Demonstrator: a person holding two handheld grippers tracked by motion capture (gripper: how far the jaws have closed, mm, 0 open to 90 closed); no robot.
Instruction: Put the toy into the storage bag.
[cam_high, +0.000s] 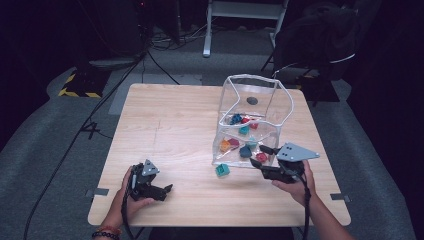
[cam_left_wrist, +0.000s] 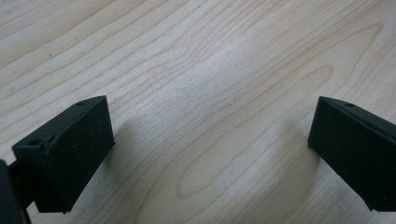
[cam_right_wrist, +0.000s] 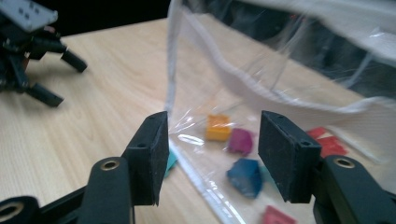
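Observation:
A clear plastic bag (cam_high: 255, 107) with white trim stands open on the right half of the wooden table (cam_high: 170, 120). Several coloured blocks lie inside it, among them an orange one (cam_right_wrist: 218, 127), a magenta one (cam_right_wrist: 240, 141) and a blue one (cam_right_wrist: 246, 175). A teal block (cam_high: 222, 170) lies on the table just outside the bag's near left corner. My right gripper (cam_high: 257, 155) is low at the bag's near edge, open, with nothing pressed between its jaws (cam_right_wrist: 212, 135). My left gripper (cam_high: 162, 186) rests at the front left, wide open over bare wood (cam_left_wrist: 210, 135).
The bag's mouth faces the far side and its walls stand taller than the right gripper. Bare tabletop stretches across the left and middle. Off the far edge, on the grey floor, are cables, a white frame (cam_high: 245, 15) and a dark chair (cam_high: 320, 40).

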